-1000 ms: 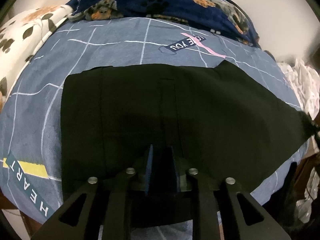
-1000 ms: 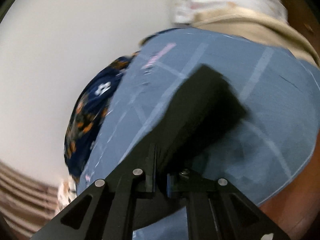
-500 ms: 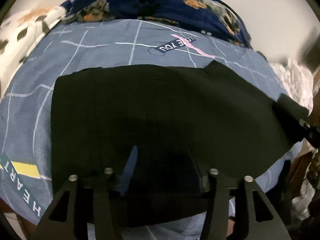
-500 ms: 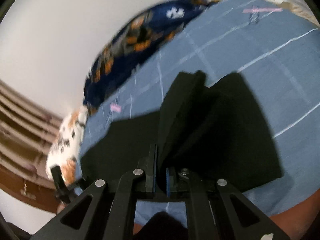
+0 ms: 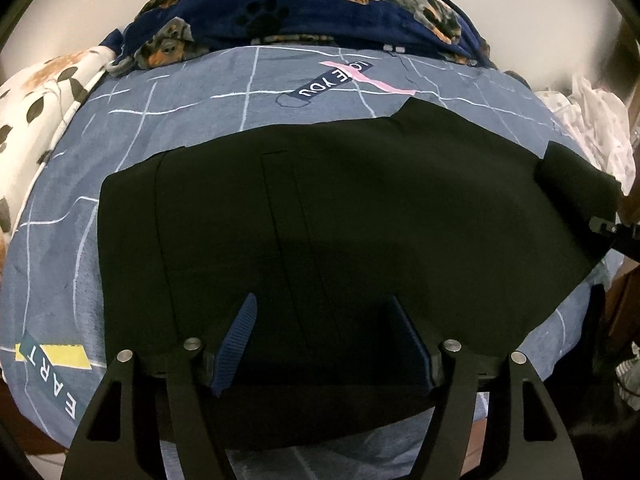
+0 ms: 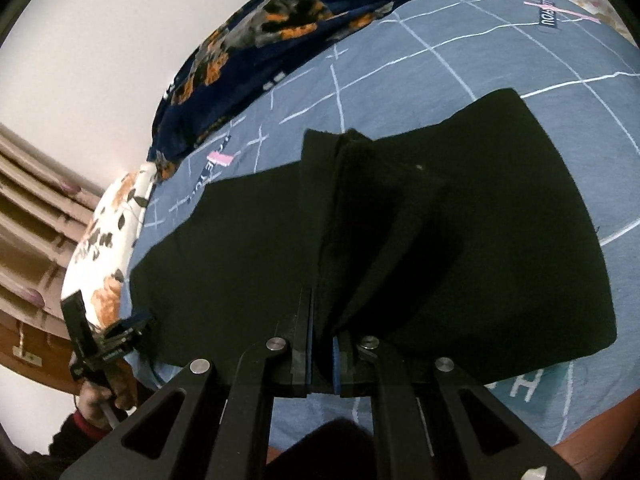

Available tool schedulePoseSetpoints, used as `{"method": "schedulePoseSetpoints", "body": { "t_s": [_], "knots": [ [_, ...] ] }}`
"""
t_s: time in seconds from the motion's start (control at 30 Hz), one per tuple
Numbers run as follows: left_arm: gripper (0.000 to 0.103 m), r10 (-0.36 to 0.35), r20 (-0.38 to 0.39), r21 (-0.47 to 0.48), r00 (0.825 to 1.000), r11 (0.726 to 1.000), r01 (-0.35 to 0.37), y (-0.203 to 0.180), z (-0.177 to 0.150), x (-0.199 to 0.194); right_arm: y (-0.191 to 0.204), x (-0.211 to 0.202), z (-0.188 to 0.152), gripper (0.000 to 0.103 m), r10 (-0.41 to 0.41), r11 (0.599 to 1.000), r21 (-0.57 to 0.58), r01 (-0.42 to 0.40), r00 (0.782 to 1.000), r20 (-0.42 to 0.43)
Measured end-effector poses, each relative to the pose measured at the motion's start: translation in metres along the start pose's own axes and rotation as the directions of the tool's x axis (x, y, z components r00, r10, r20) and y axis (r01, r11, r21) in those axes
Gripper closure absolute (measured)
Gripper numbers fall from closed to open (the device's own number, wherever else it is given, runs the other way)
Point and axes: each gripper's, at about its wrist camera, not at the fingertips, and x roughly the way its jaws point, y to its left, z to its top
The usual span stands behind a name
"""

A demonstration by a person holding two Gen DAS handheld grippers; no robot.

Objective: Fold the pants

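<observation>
Black fabric pants (image 5: 320, 220) lie flat on a blue grid-patterned bed sheet (image 5: 180, 112). The left tool (image 5: 320, 344), just widened, hovers spread above them; the right tool (image 6: 322, 350) pinches a raised fold.

"LOVE YOU", "EART" on bedsheet (image 5: 200, 92)

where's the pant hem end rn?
Pinched in the right claw, lifted above the black pants lying on the blue bedsheet. In the left wrist view that folded end is at the far right edge.
</observation>
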Motion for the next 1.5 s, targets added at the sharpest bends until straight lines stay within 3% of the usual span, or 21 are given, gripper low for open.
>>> {"method": "schedulePoseSetpoints", "body": {
  "t_s": [0.17,0.23,0.3,0.37,0.53,0.6,0.7,0.87,0.93,1.03,1.2,1.43,1.5],
  "knots": [
    [0.033,0.002,-0.001,0.001,1.0,1.0,-0.002,0.0,0.0,0.0,0.011,0.012,-0.007,0.087,-0.031,0.998,-0.065,0.028,0.999,-0.04],
    [0.033,0.003,-0.001,0.003,1.0,1.0,-0.003,0.0,0.0,0.0,0.014,0.015,-0.008,0.076,-0.017,0.997,-0.073,0.013,0.999,-0.052],
    [0.031,0.0,-0.002,0.0,1.0,1.0,0.0,-0.001,0.0,0.001,0.017,0.015,-0.009,0.058,0.007,0.997,-0.08,-0.012,0.998,-0.06],
    [0.029,0.001,-0.002,0.003,1.0,1.0,-0.001,-0.001,-0.001,0.001,0.022,0.014,-0.009,0.051,0.038,0.995,-0.086,-0.043,0.998,-0.058],
    [0.028,0.006,-0.003,0.006,1.0,1.0,-0.005,-0.002,-0.001,0.001,0.033,0.013,-0.011,0.05,0.117,0.985,-0.117,-0.125,0.99,-0.072],
    [0.028,0.005,-0.003,0.006,1.0,1.0,-0.005,-0.002,-0.001,0.001,0.032,0.016,-0.012,0.046,0.19,0.975,-0.092,-0.2,0.977,-0.099],
    [0.028,0.006,-0.003,0.009,1.0,1.0,-0.006,-0.002,-0.001,0.001,0.026,0.019,-0.012,0.042,0.308,0.949,-0.033,-0.314,0.944,-0.115],
    [0.028,0.008,-0.003,0.011,1.0,1.0,-0.008,-0.003,-0.001,0.001,0.011,0.018,-0.01,0.042,0.481,0.875,0.11,-0.472,0.872,-0.091],
    [0.028,0.006,-0.003,0.01,1.0,1.0,-0.006,-0.003,-0.001,0.001,0.004,0.01,-0.006,0.042,0.483,0.872,0.118,-0.474,0.873,-0.064],
    [0.028,-0.003,0.002,0.009,1.0,1.0,0.003,-0.004,-0.002,-0.001,-0.006,-0.007,-0.001,0.042,0.451,0.887,0.118,-0.446,0.892,-0.021],
    [0.028,-0.056,0.011,-0.022,0.998,0.998,0.056,0.0,-0.001,-0.004,-0.006,-0.011,-0.003,0.042,0.459,0.882,0.117,-0.456,0.888,0.002],
    [0.028,-0.069,0.009,-0.051,0.998,0.996,0.069,0.004,-0.001,-0.006,0.005,0.033,-0.024,0.043,0.481,0.873,0.163,-0.46,0.866,-0.134],
    [0.028,-0.068,0.007,-0.054,0.998,0.996,0.068,0.005,0.0,-0.006,0.011,0.039,-0.029,0.042,0.506,0.86,0.172,-0.481,0.847,-0.164]
  ]
}}
